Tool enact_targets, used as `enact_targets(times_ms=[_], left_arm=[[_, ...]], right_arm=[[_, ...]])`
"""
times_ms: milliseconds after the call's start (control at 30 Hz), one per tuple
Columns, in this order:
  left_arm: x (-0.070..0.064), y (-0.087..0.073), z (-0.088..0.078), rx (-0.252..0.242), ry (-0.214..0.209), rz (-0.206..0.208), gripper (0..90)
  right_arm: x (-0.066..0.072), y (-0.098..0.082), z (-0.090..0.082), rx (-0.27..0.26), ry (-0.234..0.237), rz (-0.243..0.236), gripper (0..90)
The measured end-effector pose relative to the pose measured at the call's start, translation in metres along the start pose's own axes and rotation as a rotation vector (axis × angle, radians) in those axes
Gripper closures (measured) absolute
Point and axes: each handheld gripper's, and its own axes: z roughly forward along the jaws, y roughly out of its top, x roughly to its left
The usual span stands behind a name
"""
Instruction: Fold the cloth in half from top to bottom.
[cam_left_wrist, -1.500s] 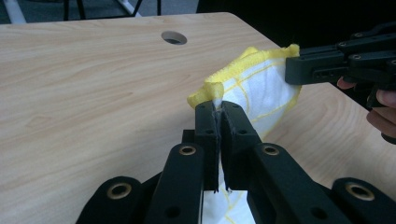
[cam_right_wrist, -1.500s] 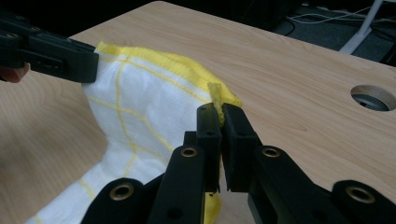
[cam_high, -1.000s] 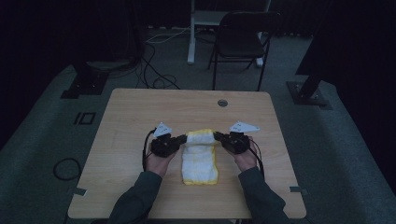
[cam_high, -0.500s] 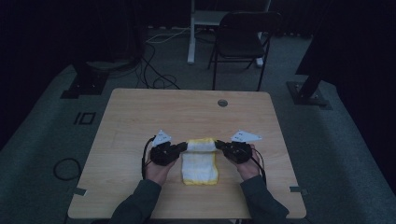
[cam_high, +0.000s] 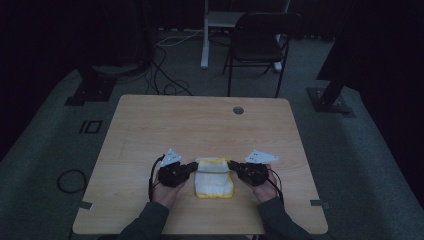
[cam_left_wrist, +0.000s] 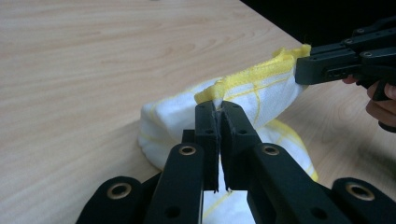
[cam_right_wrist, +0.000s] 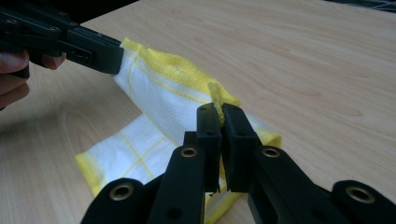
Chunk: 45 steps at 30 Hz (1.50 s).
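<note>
A white cloth with yellow edging and yellow grid lines (cam_high: 214, 179) lies folded near the table's front edge. My left gripper (cam_high: 192, 167) is shut on the cloth's far left corner, and my right gripper (cam_high: 233, 165) is shut on its far right corner. The yellow hem between them is raised and stretched. In the left gripper view the jaws (cam_left_wrist: 219, 116) pinch the hem of the cloth (cam_left_wrist: 252, 93), with the other gripper (cam_left_wrist: 345, 60) at the far corner. The right gripper view has its jaws (cam_right_wrist: 220, 119) clamped on a yellow corner of the cloth (cam_right_wrist: 163, 98), and the left gripper (cam_right_wrist: 70, 44) holds the opposite end.
The wooden table (cam_high: 200, 125) has a round cable hole (cam_high: 238, 110) at its far side. A dark chair (cam_high: 257, 45) and a desk leg (cam_high: 205, 35) stand beyond it on the grey floor. Cables (cam_high: 165, 65) lie at the back left.
Both grippers have drawn the cloth's far edge toward the front of the table and a little down, folding it over the rest. The jaws have stayed shut.
</note>
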Motion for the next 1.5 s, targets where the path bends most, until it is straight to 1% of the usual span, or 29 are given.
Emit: enact_targets(times_ms=[67, 167, 300, 333, 367, 500, 667, 767, 833, 933, 1033, 1233, 1267, 1300, 1400, 1500], left_arm=[[0.0, -0.005, 0.0, 0.007, -0.004, -0.008, 86.7], [-0.002, -0.013, 0.001, 0.016, -0.004, -0.021, 86.7], [-0.003, -0.021, 0.0, 0.023, -0.006, -0.037, 86.5], [-0.003, -0.021, 0.0, 0.023, -0.006, -0.037, 86.5], [-0.004, -0.024, 0.0, 0.026, -0.007, -0.046, 86.5], [-0.008, -0.034, 0.0, 0.043, -0.012, -0.048, 84.5], [-0.007, -0.043, -0.001, 0.064, -0.016, -0.057, 82.9], [-0.007, -0.045, -0.003, 0.063, -0.014, -0.063, 82.5], [-0.007, -0.046, -0.005, 0.06, -0.013, -0.059, 82.1], [-0.007, -0.047, -0.008, 0.056, -0.01, -0.062, 81.9], [-0.007, -0.049, -0.01, 0.053, -0.004, -0.063, 81.7], [-0.004, -0.052, -0.014, 0.055, 0.013, -0.066, 81.4], [-0.004, -0.053, -0.014, 0.055, 0.014, -0.068, 81.4], [-0.003, -0.053, -0.014, 0.054, 0.015, -0.068, 81.4], [-0.002, -0.055, -0.014, 0.055, 0.019, -0.067, 81.3], [-0.002, -0.055, -0.012, 0.059, 0.026, -0.062, 81.3]], right_arm=[[0.002, -0.003, 0.001, 0.006, 0.008, 0.004, 87.1], [0.004, -0.012, 0.001, 0.01, 0.014, 0.023, 87.1], [0.008, -0.022, 0.004, 0.033, 0.021, 0.036, 87.1], [0.008, -0.022, 0.004, 0.033, 0.021, 0.036, 87.1], [0.009, -0.023, 0.004, 0.036, 0.024, 0.034, 87.1], [0.01, -0.027, 0.004, 0.053, 0.031, 0.039, 86.8], [0.01, -0.033, 0.004, 0.071, 0.036, 0.049, 85.2], [0.011, -0.034, 0.003, 0.076, 0.044, 0.048, 82.3], [0.011, -0.034, 0.002, 0.075, 0.05, 0.048, 80.3], [0.01, -0.034, 0.0, 0.069, 0.053, 0.049, 73.1], [0.007, -0.034, -0.003, 0.055, 0.06, 0.069, 69.1], [0.001, -0.034, -0.01, 0.024, 0.051, 0.09, 66.2], [-0.002, -0.033, -0.013, 0.007, 0.046, 0.108, 65.9], [-0.003, -0.034, -0.014, 0.003, 0.042, 0.112, 65.8], [-0.009, -0.035, -0.016, -0.006, 0.021, 0.13, 65.8], [-0.014, -0.037, -0.018, -0.004, -0.015, 0.133, 65.6]])
